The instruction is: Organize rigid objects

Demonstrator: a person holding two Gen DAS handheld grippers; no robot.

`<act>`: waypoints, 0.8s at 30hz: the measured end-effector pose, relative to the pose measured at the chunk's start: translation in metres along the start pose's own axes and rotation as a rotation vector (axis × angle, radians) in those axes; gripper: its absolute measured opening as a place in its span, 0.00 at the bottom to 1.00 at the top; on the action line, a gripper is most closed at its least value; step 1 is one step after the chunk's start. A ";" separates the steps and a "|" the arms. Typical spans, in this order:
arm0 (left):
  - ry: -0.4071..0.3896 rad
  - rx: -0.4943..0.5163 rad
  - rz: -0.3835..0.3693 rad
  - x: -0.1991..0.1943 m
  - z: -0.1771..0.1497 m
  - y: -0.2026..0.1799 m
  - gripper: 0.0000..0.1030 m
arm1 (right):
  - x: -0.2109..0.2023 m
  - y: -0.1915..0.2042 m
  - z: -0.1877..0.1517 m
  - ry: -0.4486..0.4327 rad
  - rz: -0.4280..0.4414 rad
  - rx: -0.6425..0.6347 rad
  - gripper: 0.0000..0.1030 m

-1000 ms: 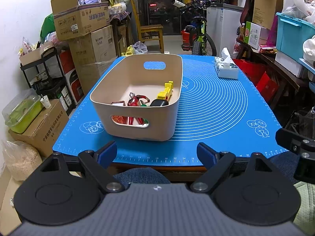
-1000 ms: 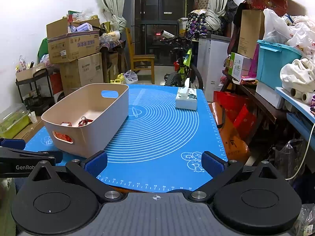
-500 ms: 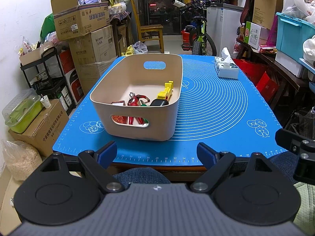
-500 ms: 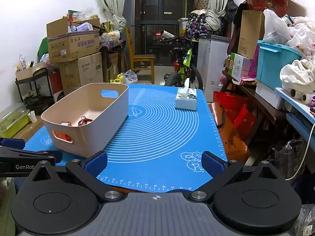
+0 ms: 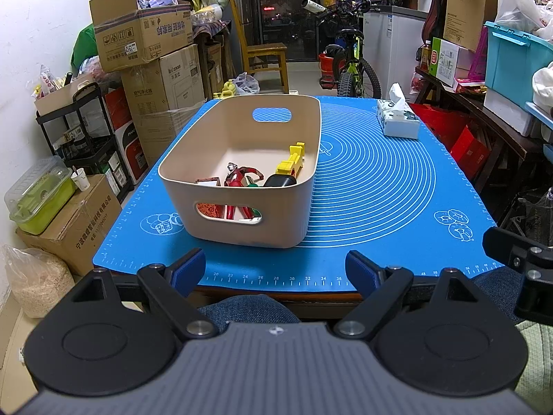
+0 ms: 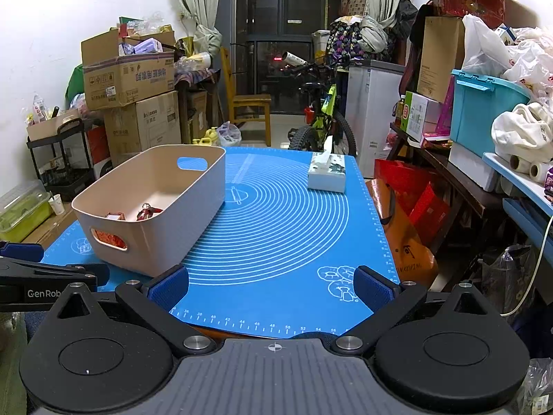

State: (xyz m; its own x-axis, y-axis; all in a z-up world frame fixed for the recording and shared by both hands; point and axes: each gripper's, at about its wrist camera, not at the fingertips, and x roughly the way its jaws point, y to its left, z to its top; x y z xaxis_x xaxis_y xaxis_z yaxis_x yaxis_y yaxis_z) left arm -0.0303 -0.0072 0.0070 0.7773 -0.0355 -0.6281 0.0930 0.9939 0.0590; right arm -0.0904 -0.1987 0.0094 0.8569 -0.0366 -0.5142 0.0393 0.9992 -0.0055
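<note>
Resting on the blue mat point(image 5: 380, 190), the beige bin point(image 5: 242, 159) holds a red figure point(image 5: 238, 176) and a yellow toy point(image 5: 292, 162). It lies ahead of the left gripper point(image 5: 276, 268) and ahead-left of the right gripper point(image 6: 271, 283); both jaws are spread, empty.

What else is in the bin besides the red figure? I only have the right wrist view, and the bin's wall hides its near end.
Observer: A yellow toy lies along the right wall of the bin.
Operator: Anything beside it?
Observer: A black item sits at the near wall, by the yellow toy's end.
Operator: Is the left claw holding anything?
Observer: No. The left claw is open and empty, short of the bin.
</note>
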 end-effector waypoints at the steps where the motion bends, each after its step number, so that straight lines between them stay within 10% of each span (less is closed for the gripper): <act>1: -0.001 0.000 0.000 0.000 0.000 0.000 0.85 | 0.000 0.000 0.000 0.000 0.000 0.001 0.98; 24: -0.001 0.000 0.000 0.000 0.000 0.000 0.85 | -0.001 0.001 0.002 0.001 -0.001 0.000 0.98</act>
State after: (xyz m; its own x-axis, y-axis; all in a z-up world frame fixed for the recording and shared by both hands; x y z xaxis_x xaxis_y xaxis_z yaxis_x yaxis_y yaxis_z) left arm -0.0302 -0.0071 0.0073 0.7781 -0.0354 -0.6271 0.0930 0.9939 0.0592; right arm -0.0901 -0.1976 0.0113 0.8563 -0.0374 -0.5152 0.0398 0.9992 -0.0063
